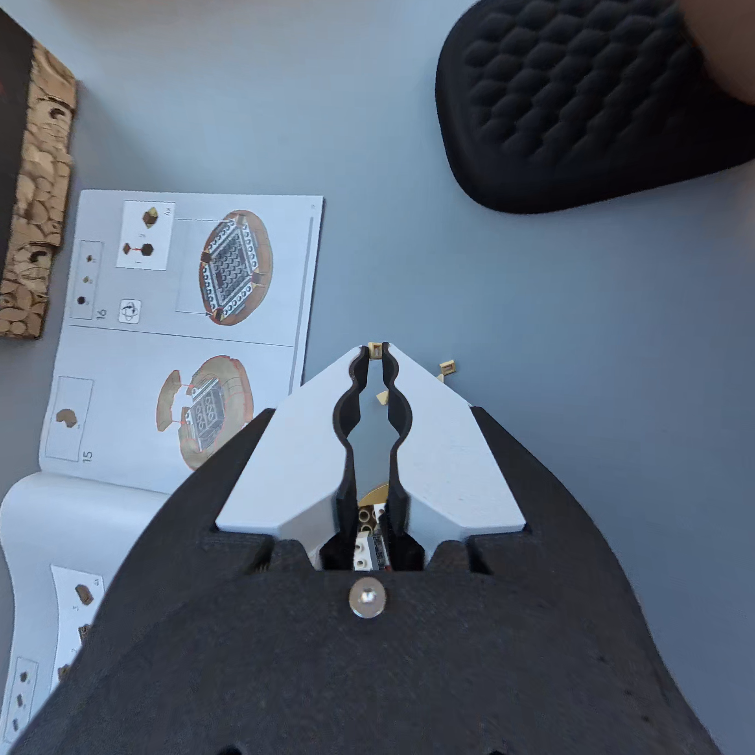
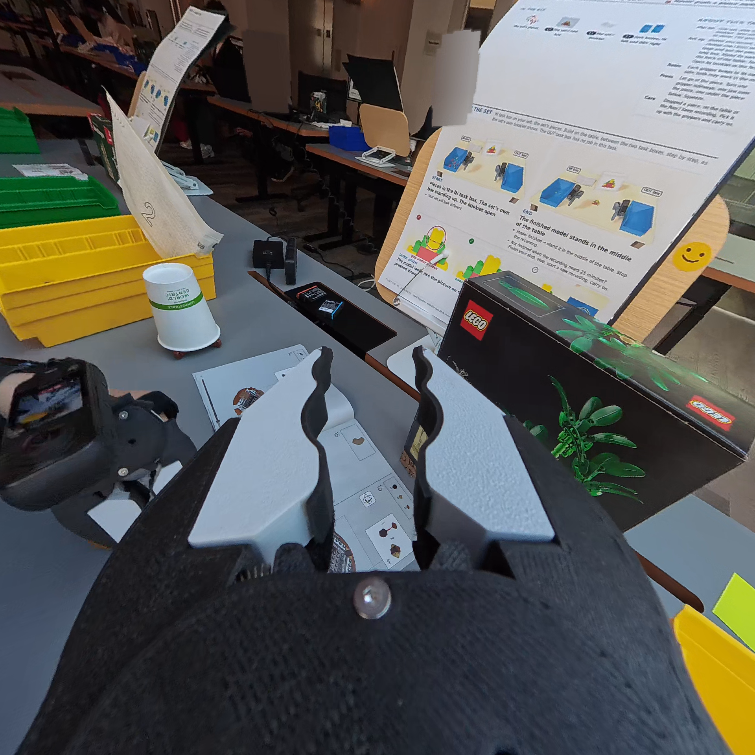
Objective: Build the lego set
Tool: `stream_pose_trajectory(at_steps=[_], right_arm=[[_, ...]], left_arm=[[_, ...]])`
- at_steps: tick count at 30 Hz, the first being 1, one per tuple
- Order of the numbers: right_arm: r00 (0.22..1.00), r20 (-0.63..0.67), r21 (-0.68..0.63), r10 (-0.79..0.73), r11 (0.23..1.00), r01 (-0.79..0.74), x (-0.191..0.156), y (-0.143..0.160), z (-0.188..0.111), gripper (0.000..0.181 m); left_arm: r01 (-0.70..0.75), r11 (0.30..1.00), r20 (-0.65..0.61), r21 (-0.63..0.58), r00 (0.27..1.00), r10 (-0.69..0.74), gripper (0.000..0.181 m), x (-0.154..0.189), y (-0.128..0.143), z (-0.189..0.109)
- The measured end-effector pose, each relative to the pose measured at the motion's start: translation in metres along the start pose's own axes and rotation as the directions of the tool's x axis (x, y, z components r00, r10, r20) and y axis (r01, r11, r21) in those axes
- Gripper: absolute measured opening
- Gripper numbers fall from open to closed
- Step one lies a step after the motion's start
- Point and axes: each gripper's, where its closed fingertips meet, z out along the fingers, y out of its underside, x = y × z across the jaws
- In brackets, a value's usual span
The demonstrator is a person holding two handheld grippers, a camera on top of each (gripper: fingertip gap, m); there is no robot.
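1. My left gripper is pinching 1 small tan piece right at the tips; the jaws are nearly together, and only the tips touch it.
2. 3 more tan bits lie on the grey table just right of the fingers: a square one, a wedge seen through the finger gap, and a sliver half hidden by the right finger.
3. The partial model shows only through the gap low in the left wrist view: white and tan studs and a gold curve. It sits under the gripper; I cannot tell more.
4. My right gripper is spread wide and holds nothing. It hangs over the open booklet, with the set's box standing to its right.
5. The left gripper's body shows at the left of the right wrist view, low over the table.
6. The booklet lies left of the held piece, open on the corner-piece sub-build, so I judge that is the step in hand: small tan caps for dark corner bricks.
7. The next move calls for a dark mating brick; none is in view. I would bring the right gripper in to hold it, then line up the tan piece and press.
8. Risk: the tip grip is thin, so the piece could twist or pop out when pressed.
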Motion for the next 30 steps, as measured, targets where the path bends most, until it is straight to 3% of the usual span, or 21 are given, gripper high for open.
stream_pose_trajectory(at_steps=[1,18,19,21,22,26,30], right_arm=[[1.0,-0.002,0.008,0.005,1.0,-0.005,0.002,-0.001,-0.002,0.041],[1.0,-0.012,0.066,0.026,0.998,-0.026,0.011,-0.01,-0.017,0.041],[1.0,-0.013,0.067,0.026,0.997,-0.025,0.012,-0.01,-0.017,0.041],[1.0,-0.013,0.068,0.027,0.997,-0.026,0.012,-0.01,-0.018,0.041],[1.0,-0.014,0.068,0.028,0.997,-0.027,0.012,-0.01,-0.018,0.041],[0.999,-0.024,0.068,0.027,0.997,-0.025,0.015,-0.009,-0.022,0.041],[0.999,-0.033,0.082,0.038,0.996,-0.035,0.019,-0.01,-0.027,0.041]], left_arm=[[-0.012,0.999,-0.017,-0.03,1.0,0.011,0.005,0.002,0.003,0.005],[-0.083,0.98,-0.075,-0.183,0.995,0.07,0.005,0.011,0.021,0.025],[-0.075,0.981,-0.073,-0.181,0.995,0.063,0.007,0.011,0.02,0.025],[-0.054,0.985,-0.041,-0.165,0.998,0.048,0.032,0.006,0.017,0.024],[-0.042,0.988,-0.031,-0.146,0.999,0.038,0.033,0.003,0.014,0.021],[0.095,0.994,0.038,0.045,0.995,-0.097,0.029,-0.016,-0.012,-0.022],[0.197,0.932,0.316,0.304,0.902,-0.294,0.025,-0.059,-0.008,-0.117]])
